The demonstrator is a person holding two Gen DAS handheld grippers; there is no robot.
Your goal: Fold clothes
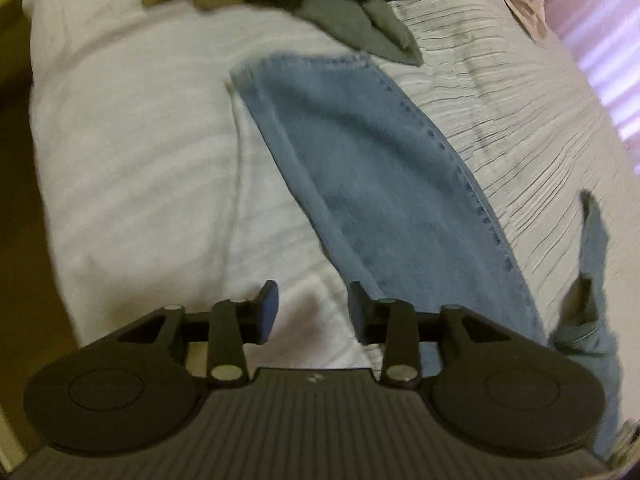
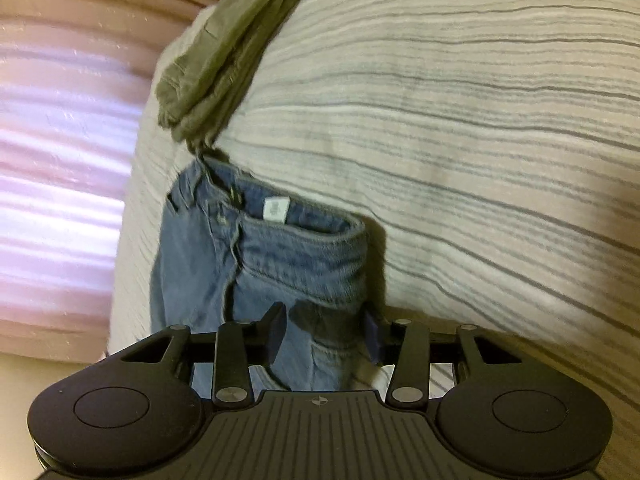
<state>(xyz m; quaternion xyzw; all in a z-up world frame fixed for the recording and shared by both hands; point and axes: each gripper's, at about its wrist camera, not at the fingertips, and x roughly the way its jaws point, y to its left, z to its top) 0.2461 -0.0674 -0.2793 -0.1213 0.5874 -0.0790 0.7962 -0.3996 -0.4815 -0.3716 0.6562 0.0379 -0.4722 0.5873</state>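
The pair of light blue denim jeans (image 1: 372, 168) lies stretched across the bed's striped off-white cover (image 1: 500, 112), and its long axis is what the next fold depends on. In the left wrist view one leg runs away from the left tool (image 1: 312, 312), from just beside that tool's right finger up to the hem near the heap of grey and green clothes (image 1: 360, 20) at the far end of the bed. The left tool stands open over bare cover, nothing between its blue pads (image 1: 270, 300), with the leg's near edge a little to its right.

The waistband end (image 2: 304, 236) sits at the bed's edge, directly ahead of the right tool (image 2: 326, 334). That tool's jaws straddle bunched denim below the waistband; I cannot tell whether the pads press it. A folded olive-grey garment (image 2: 224, 52) lies beyond.

The right hand looks nearer the waist and the left nearer the leg, so a lengthwise fold would probably carry the hem toward the waistband.
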